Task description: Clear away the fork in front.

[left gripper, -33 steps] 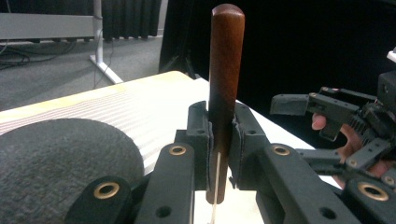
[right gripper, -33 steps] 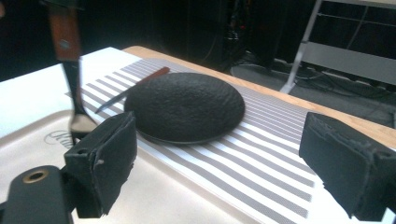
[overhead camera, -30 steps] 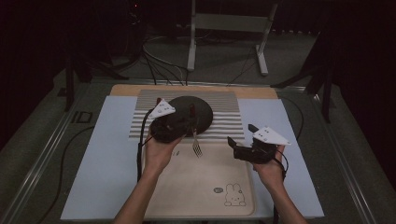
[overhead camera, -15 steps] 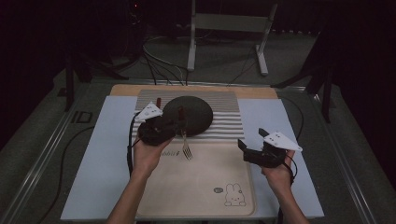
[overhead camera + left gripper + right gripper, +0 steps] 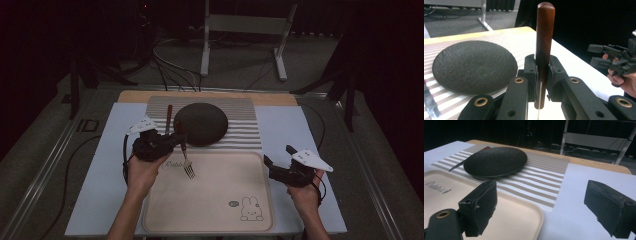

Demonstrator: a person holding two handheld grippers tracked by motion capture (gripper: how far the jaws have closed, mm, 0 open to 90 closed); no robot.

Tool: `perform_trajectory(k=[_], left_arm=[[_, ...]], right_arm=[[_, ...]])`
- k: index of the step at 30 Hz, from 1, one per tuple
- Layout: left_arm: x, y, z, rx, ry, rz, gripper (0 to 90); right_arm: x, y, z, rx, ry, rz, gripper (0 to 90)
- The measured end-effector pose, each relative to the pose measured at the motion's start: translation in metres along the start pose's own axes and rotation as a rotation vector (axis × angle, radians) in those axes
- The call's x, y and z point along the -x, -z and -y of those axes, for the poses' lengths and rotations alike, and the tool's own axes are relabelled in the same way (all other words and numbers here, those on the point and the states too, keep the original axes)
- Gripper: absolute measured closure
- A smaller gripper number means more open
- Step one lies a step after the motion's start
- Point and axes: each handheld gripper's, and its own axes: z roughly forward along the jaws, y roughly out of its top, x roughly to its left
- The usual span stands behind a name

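Left claw clamps wooden-handled metal fork; tines point toward tabletop's near edge, over beige tray. Right claw agape, empty.

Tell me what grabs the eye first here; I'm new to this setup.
The fork, clamped by its brown handle in the left gripper, hangs tines-down over the beige tray. Behind it, a dark round plate sits on a striped mat. The right gripper is open, holding nothing, at the tray's right edge.
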Motion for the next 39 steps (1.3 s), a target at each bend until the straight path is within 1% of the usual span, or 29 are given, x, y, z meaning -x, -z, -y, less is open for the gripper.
perform_trajectory(k=[2, 8, 13, 17, 23, 29, 34, 36, 39], left_arm=[[-0.002, 0.003, 0.002, -0.005, 0.011, 0.007, 80.7], [-0.007, 0.012, 0.011, -0.033, 0.045, 0.01, 80.7], [-0.012, 0.017, 0.019, -0.062, 0.078, 0.023, 80.6], [-0.015, 0.02, 0.025, -0.078, 0.096, 0.02, 80.6], [-0.016, 0.022, 0.031, -0.102, 0.102, 0.025, 80.6], [-0.016, 0.025, 0.037, -0.124, 0.094, 0.035, 80.5], [-0.018, 0.031, 0.043, -0.138, 0.104, 0.044, 80.4], [-0.02, 0.034, 0.045, -0.149, 0.104, 0.04, 80.3], [-0.023, 0.038, 0.05, -0.162, 0.118, 0.037, 80.3]], right_arm=[[0.002, 0.001, 0.001, 0.0, -0.005, 0.006, 11.5], [0.008, 0.002, 0.004, -0.002, -0.015, 0.02, 11.5], [0.01, 0.003, 0.004, 0.0, -0.018, 0.028, 11.5], [0.011, 0.003, 0.005, -0.004, -0.021, 0.03, 11.5], [0.01, 0.002, 0.005, -0.006, -0.018, 0.027, 11.5], [0.013, 0.003, 0.006, -0.007, -0.026, 0.036, 11.5], [0.013, 0.003, 0.007, -0.006, -0.028, 0.043, 11.6], [0.013, 0.003, 0.007, -0.006, -0.028, 0.046, 11.6], [0.013, 0.002, 0.007, -0.007, -0.023, 0.05, 11.6]])
